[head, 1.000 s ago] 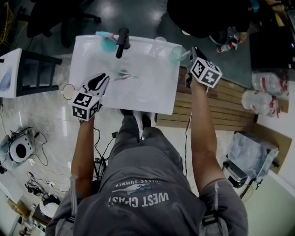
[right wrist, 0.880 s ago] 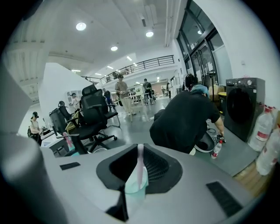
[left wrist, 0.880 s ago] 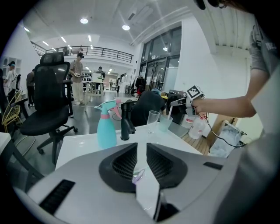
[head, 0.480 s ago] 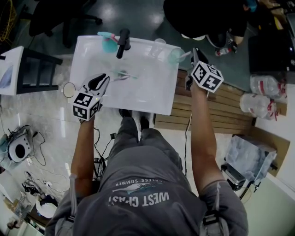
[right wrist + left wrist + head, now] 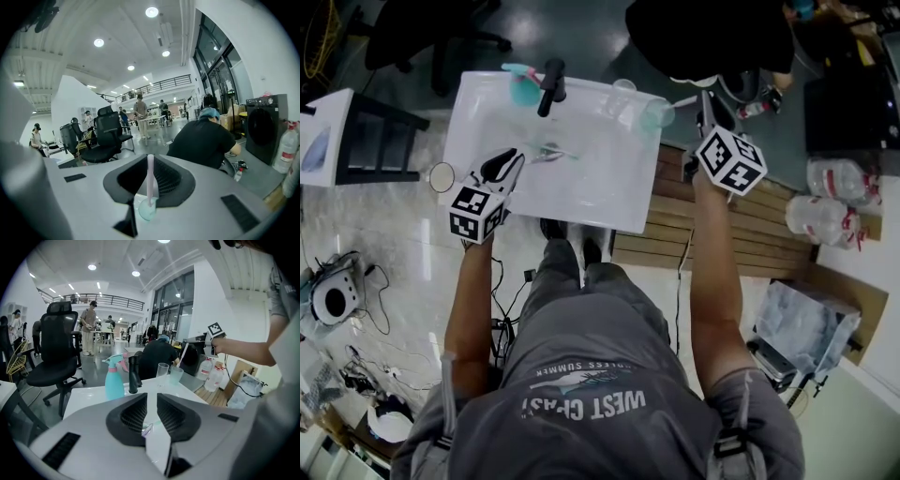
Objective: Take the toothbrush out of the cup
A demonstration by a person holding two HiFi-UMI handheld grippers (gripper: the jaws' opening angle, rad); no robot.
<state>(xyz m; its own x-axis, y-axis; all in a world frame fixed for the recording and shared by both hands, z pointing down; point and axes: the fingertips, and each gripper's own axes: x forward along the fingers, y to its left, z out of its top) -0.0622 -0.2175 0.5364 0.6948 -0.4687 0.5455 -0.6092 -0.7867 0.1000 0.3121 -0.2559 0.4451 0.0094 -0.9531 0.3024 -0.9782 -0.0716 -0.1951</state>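
A translucent teal cup (image 5: 656,112) stands on the far right corner of the white sink (image 5: 619,197). My right gripper (image 5: 705,101) hangs just right of the cup and above it, shut on a pale pink toothbrush (image 5: 682,101). In the right gripper view the toothbrush (image 5: 150,178) stands upright between the pads. Its lower end overlaps the cup's mouth (image 5: 147,209), and I cannot tell whether it is clear of the cup. My left gripper (image 5: 517,161) is over the basin's left side, shut on a second, clear and teal toothbrush (image 5: 551,153) whose end shows between the jaws (image 5: 146,428).
A teal spray bottle (image 5: 522,86), a black faucet (image 5: 549,84) and a clear cup (image 5: 623,92) stand along the sink's back edge. A person in black (image 5: 708,37) sits behind the sink. A wooden pallet (image 5: 750,216) and water bottles (image 5: 834,192) are at right.
My right gripper has risen with the pale toothbrush, which has drawn up and to the right, away from the teal cup. The left gripper has stayed in place.
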